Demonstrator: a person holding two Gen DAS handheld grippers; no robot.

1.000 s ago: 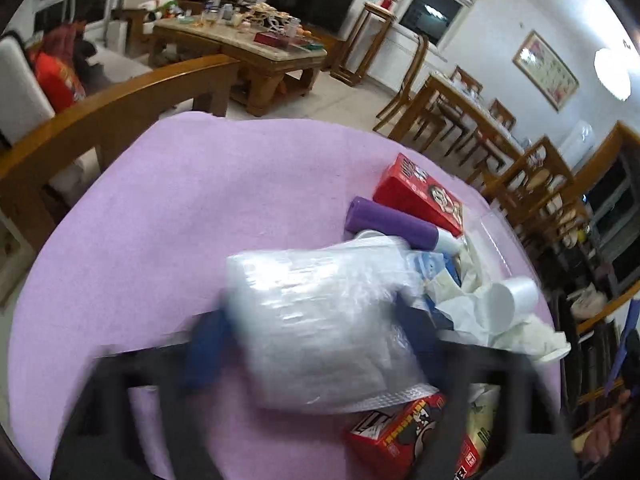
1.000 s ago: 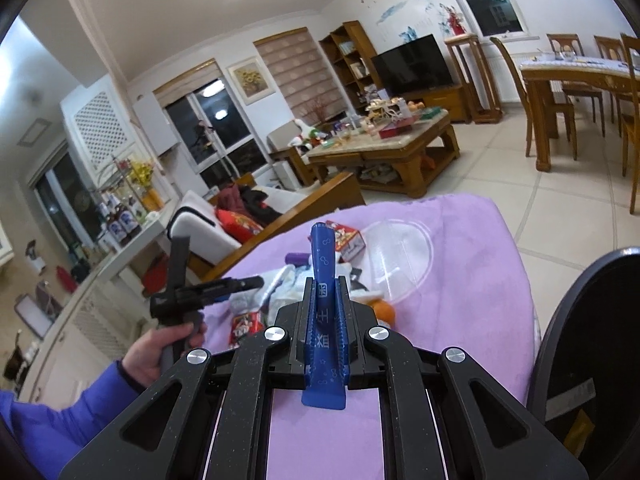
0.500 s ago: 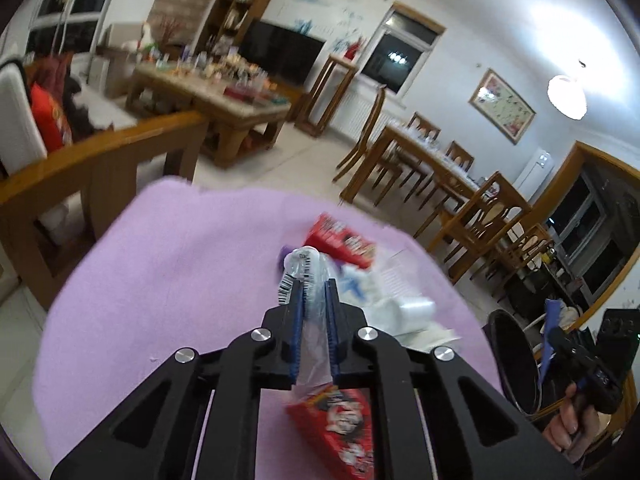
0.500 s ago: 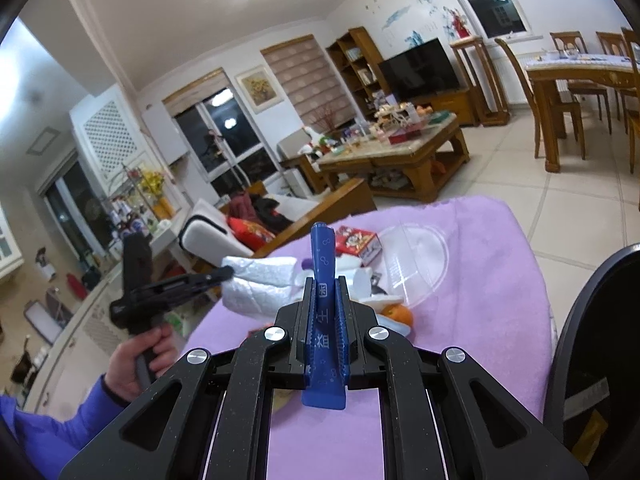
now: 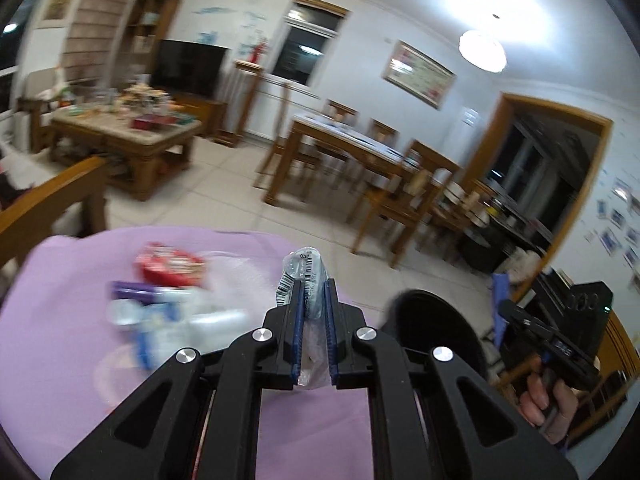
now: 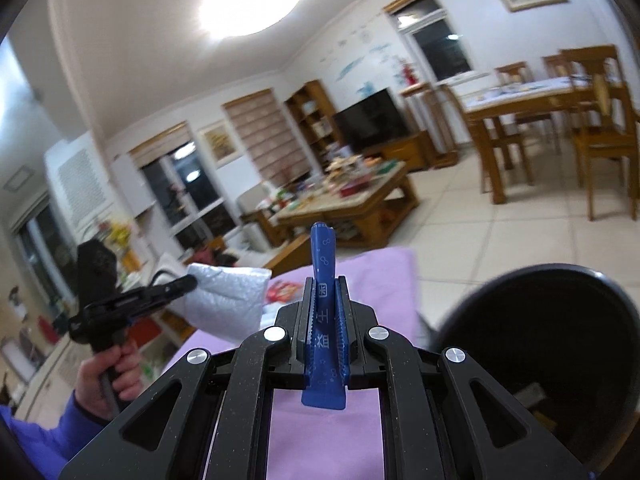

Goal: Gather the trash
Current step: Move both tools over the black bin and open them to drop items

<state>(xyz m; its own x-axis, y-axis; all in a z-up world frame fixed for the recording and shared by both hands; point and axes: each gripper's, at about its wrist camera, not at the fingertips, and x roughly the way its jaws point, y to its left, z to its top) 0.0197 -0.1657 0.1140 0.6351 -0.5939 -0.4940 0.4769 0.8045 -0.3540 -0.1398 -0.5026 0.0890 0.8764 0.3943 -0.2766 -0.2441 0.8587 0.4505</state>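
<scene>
My left gripper (image 5: 313, 286) is shut on a clear plastic bag (image 5: 304, 276) with a barcode, lifted above the purple table (image 5: 60, 360). In the right wrist view the same bag (image 6: 228, 300) hangs white and puffy from that gripper (image 6: 188, 282), held up at the left by a hand. My right gripper (image 6: 326, 284) is shut on a flat blue wrapper (image 6: 324, 320) that sticks up between its pads. A black bin (image 6: 540, 340) stands open at the right of the table, also seen as the bin (image 5: 436, 328) in the left wrist view.
Blurred trash lies on the table: a red box (image 5: 170, 266), a purple tube (image 5: 132, 290), white cups and paper (image 5: 180, 324). Wooden chair rail (image 5: 44, 208) at the left edge. Dining table (image 5: 352, 148) and coffee table (image 5: 120, 132) stand beyond on tiled floor.
The left gripper shut on the plastic bag, lifted it off the trash pile and swung right toward the bin. The right gripper, still holding the blue wrapper, shifted and tilted upward.
</scene>
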